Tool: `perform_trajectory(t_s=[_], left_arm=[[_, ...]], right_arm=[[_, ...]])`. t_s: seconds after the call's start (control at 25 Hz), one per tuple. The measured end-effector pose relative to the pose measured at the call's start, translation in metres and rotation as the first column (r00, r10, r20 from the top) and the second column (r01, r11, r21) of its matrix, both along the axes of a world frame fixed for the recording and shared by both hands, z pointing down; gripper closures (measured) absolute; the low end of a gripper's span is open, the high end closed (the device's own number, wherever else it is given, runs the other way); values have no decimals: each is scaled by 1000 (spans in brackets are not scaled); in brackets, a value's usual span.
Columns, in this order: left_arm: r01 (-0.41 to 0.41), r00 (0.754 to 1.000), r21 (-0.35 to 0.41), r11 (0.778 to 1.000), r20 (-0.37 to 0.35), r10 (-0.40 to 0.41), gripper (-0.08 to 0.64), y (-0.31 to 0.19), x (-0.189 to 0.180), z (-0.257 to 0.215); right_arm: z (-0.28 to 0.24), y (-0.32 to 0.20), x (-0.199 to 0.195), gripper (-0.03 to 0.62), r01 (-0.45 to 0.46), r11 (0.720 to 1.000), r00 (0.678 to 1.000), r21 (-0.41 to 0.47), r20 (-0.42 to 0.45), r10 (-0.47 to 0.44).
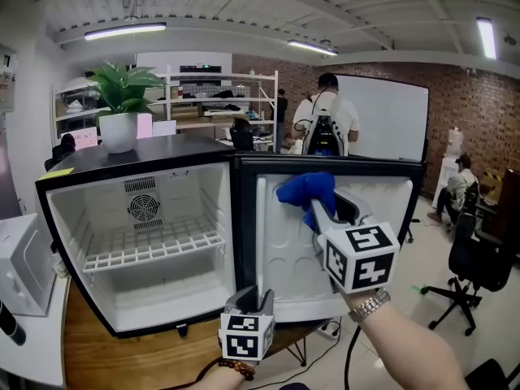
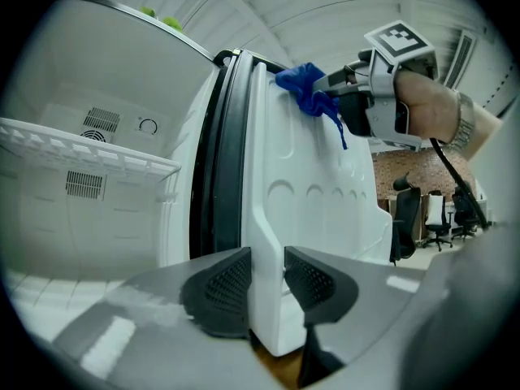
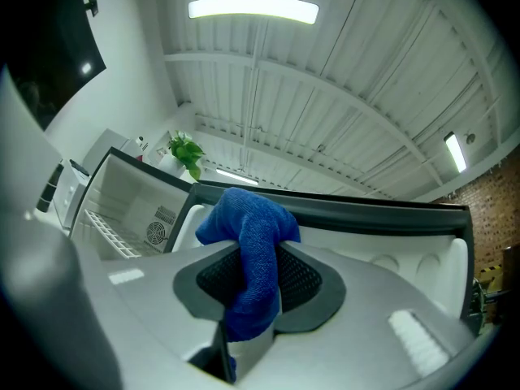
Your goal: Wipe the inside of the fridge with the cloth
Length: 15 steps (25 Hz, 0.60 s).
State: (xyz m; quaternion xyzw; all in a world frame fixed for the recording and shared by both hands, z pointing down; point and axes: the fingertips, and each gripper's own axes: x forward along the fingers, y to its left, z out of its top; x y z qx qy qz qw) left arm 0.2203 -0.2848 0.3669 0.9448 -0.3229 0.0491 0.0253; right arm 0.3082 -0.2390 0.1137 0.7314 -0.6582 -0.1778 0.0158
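Gripping blue cloth [image 1: 306,192] (against fridge door [image 1: 284,250])

The fridge [image 1: 171,153] is black outside and white inside, with a white wire shelf [image 1: 154,246]. Its door [image 1: 284,250] has a white lining framed by a dark gasket. The cloth [image 1: 307,192] is bright blue. The left gripper [image 2: 266,287] and the right gripper [image 3: 258,275] have pale grey bodies, and their dark grey pads [image 2: 227,287] have a fine mesh pattern. Each carries a white cube printed with black square markers. On the fridge's top, near its left edge, a green plant [image 1: 124,84] stands in a white pot [image 1: 119,131]. The table [image 1: 106,352] beneath is brown wood grain. The far wall [image 1: 471,112] is red-brown brick. The whiteboard [image 1: 390,120] is white, and the office chair [image 1: 475,258] is black.
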Motion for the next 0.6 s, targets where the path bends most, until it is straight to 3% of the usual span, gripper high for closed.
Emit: perform_trajectory(t_s=[0.6], left_arm=[[12, 1000, 4, 1000, -12, -12, 426, 1, -3, -2]], right_arm=[[-2, 47, 98, 491, -163, 986, 985, 11, 53, 163]])
